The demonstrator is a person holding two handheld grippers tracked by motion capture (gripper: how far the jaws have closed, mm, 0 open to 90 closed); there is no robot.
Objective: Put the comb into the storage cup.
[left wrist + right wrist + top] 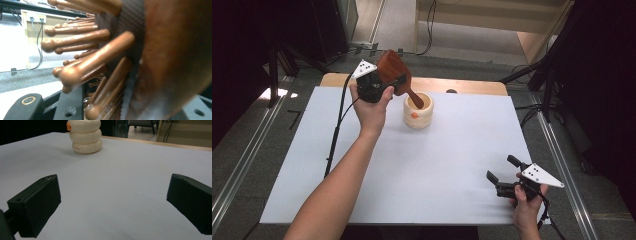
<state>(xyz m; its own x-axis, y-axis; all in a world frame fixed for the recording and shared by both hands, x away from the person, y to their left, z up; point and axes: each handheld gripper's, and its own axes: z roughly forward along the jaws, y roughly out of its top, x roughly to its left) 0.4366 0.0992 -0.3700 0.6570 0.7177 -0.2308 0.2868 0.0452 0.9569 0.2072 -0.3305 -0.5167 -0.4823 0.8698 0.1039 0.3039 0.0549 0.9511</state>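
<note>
Looking down from the high view, we saw the left gripper (388,86) at about 11 o'clock on the white table (437,165), its jaws clamped on the head of a wooden hairbrush (391,69). The brush was tilted, head up toward 11 o'clock and handle running down toward 4 o'clock into the mouth of a cream cup (418,112). The cup's rim cut off the handle's end, so we could not tell whether it touched the bottom. The cup stood upright just right of the left hand (371,111), with a small orange mark on its near side.

In the left gripper view the brush (175,57) sat so close to the lens that it was blurred; we made out ball-tipped wooden pins at 9 o'clock of the dark pad and the red-brown back at 3 o'clock. The jaws were mostly hidden behind the brush, only their black bases peeking in at the bottom edge.

The right gripper (503,176) rested low near the table's 5 o'clock corner, well apart from the cup, jaws spread wide with nothing between them. In the right gripper view the cup (85,138) stood at 11 o'clock, its top cut off by the frame.
</note>
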